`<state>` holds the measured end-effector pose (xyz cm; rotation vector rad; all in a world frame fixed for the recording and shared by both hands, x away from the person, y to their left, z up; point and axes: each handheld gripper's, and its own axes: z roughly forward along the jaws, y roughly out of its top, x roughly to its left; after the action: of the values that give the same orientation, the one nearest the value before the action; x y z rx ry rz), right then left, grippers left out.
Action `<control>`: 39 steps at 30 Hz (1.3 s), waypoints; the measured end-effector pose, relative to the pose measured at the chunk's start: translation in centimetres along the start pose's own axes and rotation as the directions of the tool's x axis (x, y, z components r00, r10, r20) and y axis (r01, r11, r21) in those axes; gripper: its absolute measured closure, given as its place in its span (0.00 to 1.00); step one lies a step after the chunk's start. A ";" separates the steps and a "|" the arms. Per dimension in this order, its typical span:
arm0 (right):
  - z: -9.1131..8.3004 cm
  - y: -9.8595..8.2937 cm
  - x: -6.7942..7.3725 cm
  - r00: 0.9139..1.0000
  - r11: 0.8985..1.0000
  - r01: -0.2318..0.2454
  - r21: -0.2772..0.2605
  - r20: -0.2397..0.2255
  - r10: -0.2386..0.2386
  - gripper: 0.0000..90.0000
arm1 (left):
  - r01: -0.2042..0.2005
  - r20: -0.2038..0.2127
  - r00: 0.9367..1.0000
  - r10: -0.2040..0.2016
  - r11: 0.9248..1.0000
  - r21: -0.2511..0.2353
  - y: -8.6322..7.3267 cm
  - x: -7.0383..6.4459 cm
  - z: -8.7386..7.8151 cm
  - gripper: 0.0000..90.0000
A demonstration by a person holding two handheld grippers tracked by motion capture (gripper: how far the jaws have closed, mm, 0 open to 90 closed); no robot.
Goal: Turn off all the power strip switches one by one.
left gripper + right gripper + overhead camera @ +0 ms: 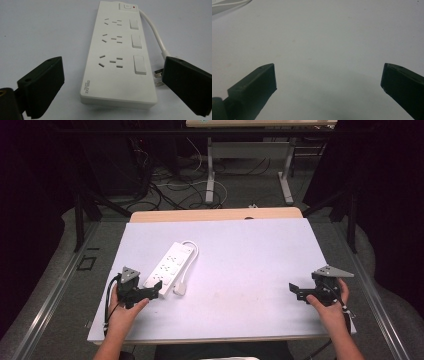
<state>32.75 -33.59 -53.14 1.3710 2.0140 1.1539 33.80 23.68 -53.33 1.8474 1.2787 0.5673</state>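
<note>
Left gripper [156, 290] sits at the table's [240, 315] near-left, jaws spread wide, nothing held, aimed at the near end of the strip [170, 265]. In the left gripper view the strip [117, 52] lies flat between the 2 jaws, short end toward the camera, not yet touched. It has 3 socket groups, 3 rocker switches down one side, 1 master button with a red dot at the far end. Cord [155, 32] loops off the far end and comes back to the plug [158, 77], whose prongs lie just beside the right-hand jaw.

Step in hand looks like a grab of the strip's near end. To do it well: centre the jaws on the body, go in low, close on the long sides, and keep that jaw clear of the plug so it does not get pinched or dragged.

Writing: small logo on the strip's near corner, reads roughly "DELIXI", line under it too small to tell.

Right gripper [294, 290] at the near-right, well apart from the strip, jaws wide, empty, over bare table.
</note>
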 end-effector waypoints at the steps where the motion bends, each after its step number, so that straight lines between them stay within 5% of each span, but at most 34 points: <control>1: 0.0 -0.2 0.2 1.000 1.000 0.011 0.009 0.010 -0.011 0.00 | 0.003 0.002 1.000 -0.003 1.000 0.002 0.0 -0.1 0.0 0.08; 18: 0.8 -0.9 1.4 0.999 0.999 0.042 0.025 -0.022 -0.041 0.00 | -0.081 0.060 0.995 0.082 0.997 -0.015 0.8 -1.6 -0.1 0.26; 36: 1.2 -1.0 1.8 0.999 0.999 0.030 0.036 -0.036 -0.028 0.00 | -0.051 0.088 0.995 0.050 0.999 0.006 3.5 -1.9 0.3 0.35; 39: 1.1 -1.0 1.8 0.999 0.999 0.029 0.036 -0.035 -0.028 0.00 | -0.018 0.098 0.995 0.017 1.000 0.010 4.0 -1.8 0.6 0.38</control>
<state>32.32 -31.69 -54.46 1.3442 2.0812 1.1412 35.78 21.13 -50.29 1.8740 1.2038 0.4734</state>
